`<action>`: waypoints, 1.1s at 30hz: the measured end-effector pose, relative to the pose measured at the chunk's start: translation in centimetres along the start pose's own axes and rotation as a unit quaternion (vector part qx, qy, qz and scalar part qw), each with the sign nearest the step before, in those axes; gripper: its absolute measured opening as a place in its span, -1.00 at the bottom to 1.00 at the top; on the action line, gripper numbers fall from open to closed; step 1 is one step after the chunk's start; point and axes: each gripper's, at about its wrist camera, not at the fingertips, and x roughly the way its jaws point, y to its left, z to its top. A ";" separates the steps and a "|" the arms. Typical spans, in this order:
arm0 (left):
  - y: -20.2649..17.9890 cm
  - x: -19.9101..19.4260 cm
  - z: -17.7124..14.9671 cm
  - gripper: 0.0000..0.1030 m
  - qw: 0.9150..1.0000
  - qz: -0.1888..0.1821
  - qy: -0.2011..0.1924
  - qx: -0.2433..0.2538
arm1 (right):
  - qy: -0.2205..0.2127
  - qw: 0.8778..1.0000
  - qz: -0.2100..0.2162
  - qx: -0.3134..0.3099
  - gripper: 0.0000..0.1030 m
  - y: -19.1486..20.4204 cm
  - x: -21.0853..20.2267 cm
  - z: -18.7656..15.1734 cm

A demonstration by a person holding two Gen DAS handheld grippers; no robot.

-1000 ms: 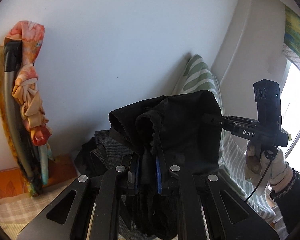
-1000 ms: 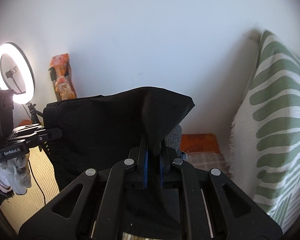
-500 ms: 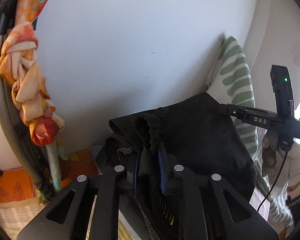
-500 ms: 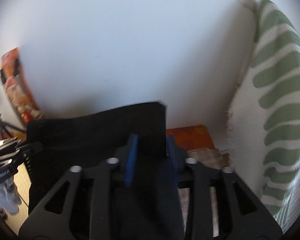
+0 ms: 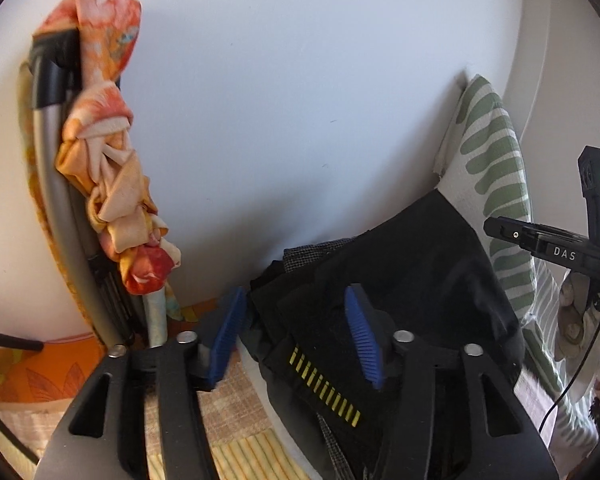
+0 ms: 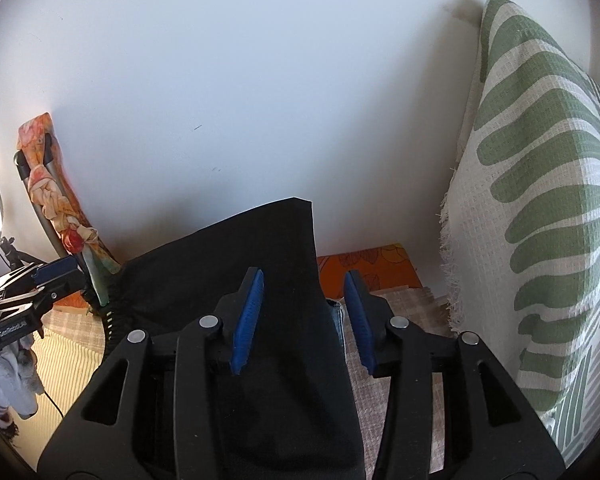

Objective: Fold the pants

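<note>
The black folded pants (image 5: pixel 400 280) lay in a soft heap on the checked beige bed cover (image 5: pixel 236 412), close to the white wall (image 5: pixel 300 80). The left gripper (image 5: pixel 296 336) had its blue pads (image 5: pixel 360 340) spread wide apart, holding nothing. One pad sat over the pants and the other sat off the cloth at about 9 o'clock from it. A row of small yellow stripes (image 5: pixel 326 386) showed on the pants between the pads.

The right gripper (image 6: pixel 302 320) was spread apart too, and held nothing. Its left pad (image 6: pixel 248 320) was over the black cloth, and its right pad was off the cloth's edge at 3 o'clock.

A big white pillow with green stripes (image 6: pixel 540 220) stood at 3 o'clock of the pants. An orange flowery cloth tied around a grey pole (image 5: pixel 112 184) leaned on the wall at 9 o'clock.
</note>
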 end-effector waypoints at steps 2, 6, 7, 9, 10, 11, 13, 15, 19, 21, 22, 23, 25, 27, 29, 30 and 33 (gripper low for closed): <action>-0.1 -1.4 -0.2 0.10 1.000 -0.002 -0.004 -0.002 | -0.002 1.000 0.000 0.000 -0.02 0.4 -0.8 -0.3; -0.9 -3.9 -0.8 0.23 1.000 -0.005 -0.008 0.011 | -0.006 1.000 -0.004 -0.007 0.00 1.4 -2.9 -1.0; -1.2 -4.6 -1.1 0.25 1.000 -0.005 -0.011 0.016 | -0.008 1.000 -0.004 -0.010 0.02 1.6 -3.5 -1.2; -1.7 -6.0 -1.5 0.33 1.000 -0.004 -0.015 0.027 | -0.016 1.000 -0.004 -0.011 0.23 2.1 -4.8 -1.7; -1.9 -6.6 -1.7 0.37 0.999 -0.001 -0.019 0.033 | -0.019 1.000 -0.004 -0.011 0.29 2.2 -5.2 -1.8; -2.2 -7.4 -2.0 0.38 0.999 0.002 -0.024 0.039 | -0.022 1.000 -0.004 -0.012 0.34 2.4 -5.8 -2.0; -2.6 -8.5 -2.1 0.38 0.999 0.001 -0.024 0.044 | -0.023 1.000 -0.006 -0.013 0.34 2.8 -6.8 -2.5; -2.8 -9.8 -2.5 0.38 0.999 -0.001 -0.026 0.040 | -0.024 1.000 -0.008 -0.013 0.34 3.1 -7.8 -3.1; -3.6 -11.6 -2.9 0.41 0.999 -0.005 -0.029 0.040 | -0.031 0.999 -0.019 -0.015 0.51 3.8 -10.1 -4.3; -3.9 -12.7 -3.5 0.49 0.999 -0.006 -0.029 0.042 | -0.039 0.999 -0.019 -0.014 0.65 4.2 -11.5 -5.0; -4.1 -13.2 -3.8 0.50 0.999 -0.006 -0.029 0.044 | -0.042 0.999 -0.020 -0.014 0.66 4.4 -12.1 -5.4; -4.3 -13.8 -4.2 0.50 0.999 -0.010 -0.027 0.045 | -0.043 0.999 -0.022 -0.013 0.67 4.6 -12.5 -5.7; -4.7 -14.4 -4.7 0.50 0.999 -0.013 -0.022 0.047 | -0.043 0.999 -0.024 -0.012 0.69 5.1 -13.5 -6.4; -5.2 -15.6 -5.3 0.51 0.998 -0.007 -0.023 0.051 | -0.046 0.999 -0.022 -0.010 0.87 5.7 -14.6 -7.2; -5.5 -16.6 -5.8 0.52 0.998 -0.007 -0.023 0.053 | -0.048 0.998 -0.028 -0.011 0.95 6.3 -15.4 -8.1; -5.5 -17.2 -6.2 0.54 0.998 -0.006 -0.024 0.055 | -0.049 0.998 -0.030 -0.012 0.95 6.6 -15.7 -8.4; -6.1 -18.8 -7.4 0.55 0.997 0.001 -0.028 0.065 | -0.051 0.998 -0.038 -0.015 0.95 7.9 -17.0 -9.8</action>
